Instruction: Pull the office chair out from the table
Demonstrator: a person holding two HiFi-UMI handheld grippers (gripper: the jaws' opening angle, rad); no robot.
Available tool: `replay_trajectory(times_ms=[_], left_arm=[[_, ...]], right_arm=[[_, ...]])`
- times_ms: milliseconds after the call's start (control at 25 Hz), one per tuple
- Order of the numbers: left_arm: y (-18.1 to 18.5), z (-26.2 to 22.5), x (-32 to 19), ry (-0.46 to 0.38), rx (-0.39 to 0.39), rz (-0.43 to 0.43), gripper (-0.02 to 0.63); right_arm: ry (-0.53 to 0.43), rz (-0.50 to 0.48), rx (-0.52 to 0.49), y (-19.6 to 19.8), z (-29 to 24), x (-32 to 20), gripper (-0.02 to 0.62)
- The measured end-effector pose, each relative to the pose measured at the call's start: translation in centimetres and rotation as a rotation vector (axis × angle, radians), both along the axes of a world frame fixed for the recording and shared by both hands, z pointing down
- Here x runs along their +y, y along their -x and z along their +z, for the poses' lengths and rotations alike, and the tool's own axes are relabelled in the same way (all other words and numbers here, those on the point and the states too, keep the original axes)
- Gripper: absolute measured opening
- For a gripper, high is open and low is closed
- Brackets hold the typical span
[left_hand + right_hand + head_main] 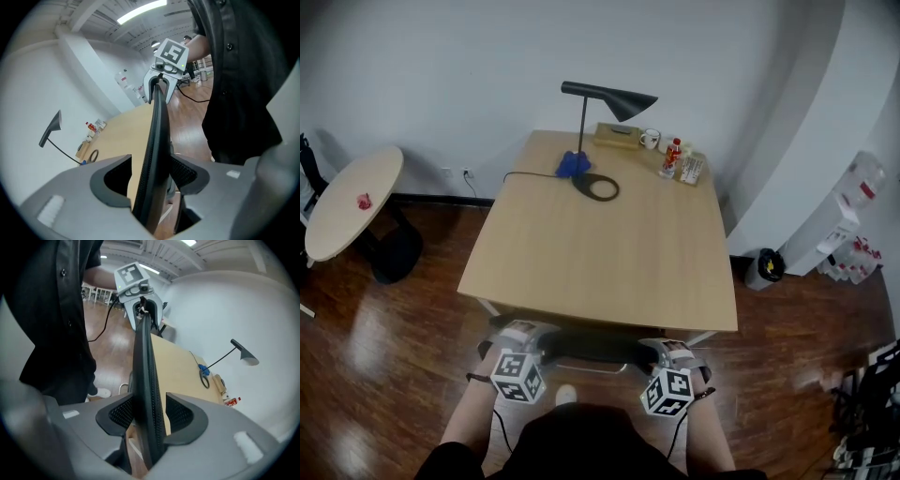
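The person is wearing a black buttoned shirt (243, 70) and a white shoe (566, 395). The grey left hand-held gripper (517, 334) and right hand-held gripper (673, 352) are each carrying a white cube with black square markers and trailing a thin black cable.

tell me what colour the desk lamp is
The desk lamp is black; the head view shows it best.

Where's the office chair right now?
Head view, bottom centre: the office chair is tucked under the table at its near edge. The top of its backrest sits between the jaws of the left gripper and right gripper.
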State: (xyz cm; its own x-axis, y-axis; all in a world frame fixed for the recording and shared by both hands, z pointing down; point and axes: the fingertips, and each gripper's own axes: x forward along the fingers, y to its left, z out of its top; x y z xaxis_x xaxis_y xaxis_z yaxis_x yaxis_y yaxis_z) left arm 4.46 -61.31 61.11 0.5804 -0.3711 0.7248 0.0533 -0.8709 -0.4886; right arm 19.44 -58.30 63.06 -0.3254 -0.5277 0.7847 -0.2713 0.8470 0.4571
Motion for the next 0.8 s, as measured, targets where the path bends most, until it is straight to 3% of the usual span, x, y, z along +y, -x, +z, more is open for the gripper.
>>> replay_trajectory(times_ms=[480,800], left_arm=[[0.5,1.8,-0.6,-0.134,-0.169,0.063,0.127],[0.9,3.0,0.1,-0.065,-0.234,0.079,0.084]], right_arm=[[-0.018,-0.044,0.230,-1.2,2.0,-0.4,0.081],[0.020,-0.051,0.263,-1.4,2.8,0.0,0.057]])
